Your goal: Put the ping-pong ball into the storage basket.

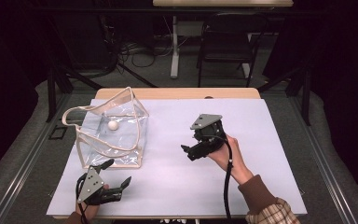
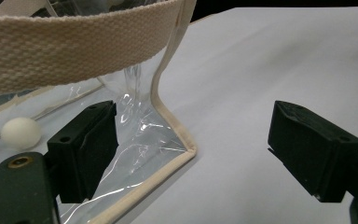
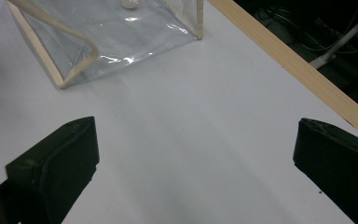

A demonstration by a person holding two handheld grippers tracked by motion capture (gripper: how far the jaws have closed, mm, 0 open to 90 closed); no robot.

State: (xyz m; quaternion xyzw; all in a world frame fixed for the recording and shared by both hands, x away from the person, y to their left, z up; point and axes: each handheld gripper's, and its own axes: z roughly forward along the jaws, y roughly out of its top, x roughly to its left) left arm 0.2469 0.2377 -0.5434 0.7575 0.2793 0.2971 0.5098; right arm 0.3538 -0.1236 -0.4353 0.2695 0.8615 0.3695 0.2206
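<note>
- the clear bag (image 1: 114, 133) is standing at the table's left, a white ball (image 1: 113, 125) lying inside; the left gripper (image 1: 109, 179) is gaping empty at its near corner; a careless nudge is risking toppling it
- the right gripper (image 1: 193, 151) is hanging wide open, holding nothing, well apart

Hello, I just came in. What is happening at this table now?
A person at a table holds a two-jaw gripper in each hand. A clear bag with cream trim stands at the left, with a small white ball inside it. The left gripper is open right beside the bag's near corner, one jaw against the clear wall, but it holds nothing. The right gripper is also open and empty, over the bare middle of the table, apart from the bag.
</note>
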